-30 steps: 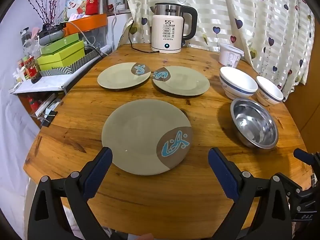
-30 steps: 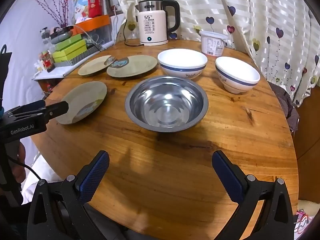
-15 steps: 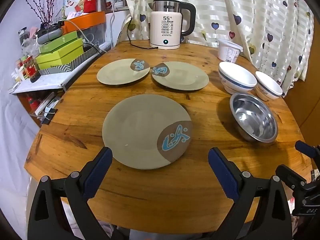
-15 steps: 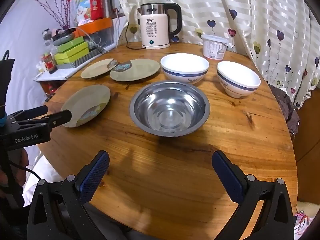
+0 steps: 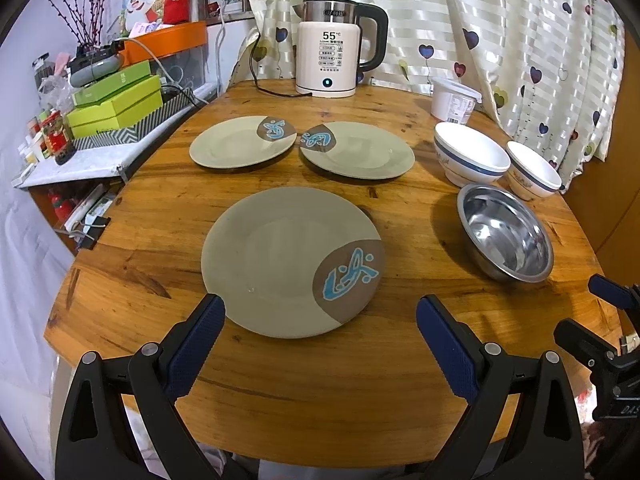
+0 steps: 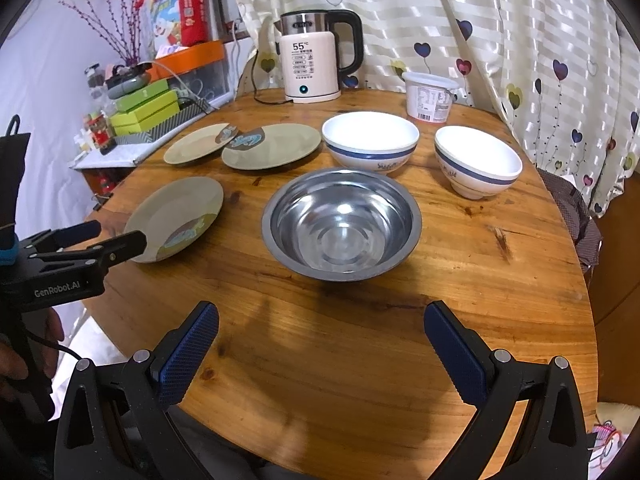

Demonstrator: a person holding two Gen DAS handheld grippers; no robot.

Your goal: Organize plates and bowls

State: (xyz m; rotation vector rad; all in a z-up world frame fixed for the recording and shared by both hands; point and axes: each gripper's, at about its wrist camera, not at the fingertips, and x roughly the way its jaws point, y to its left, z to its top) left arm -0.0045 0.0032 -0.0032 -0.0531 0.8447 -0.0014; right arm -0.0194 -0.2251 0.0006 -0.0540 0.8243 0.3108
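Three olive plates with a blue motif lie on the round wooden table (image 5: 280,392): a near plate (image 5: 280,260) and two far plates (image 5: 236,142) (image 5: 360,156) side by side. A steel bowl (image 6: 340,220) sits in the middle, with two white blue-banded bowls (image 6: 370,136) (image 6: 478,160) behind it. My left gripper (image 5: 320,320) hangs open just short of the near plate's front edge, holding nothing. Short of the steel bowl, my right gripper (image 6: 322,328) is open and empty over bare wood. The left gripper (image 6: 116,240) also shows in the right wrist view beside the near plate (image 6: 176,212).
A white electric kettle (image 5: 330,64) with its cord stands at the table's far edge, and a white lidded tub (image 5: 454,100) beside the curtain. Green boxes (image 5: 116,104) and clutter fill a shelf to the left. A person's hand (image 6: 16,360) holds the left tool.
Both views have drawn back and risen slightly, so the plates and bowls sit a little farther off. Both grippers stay open, and nothing on the table has moved.
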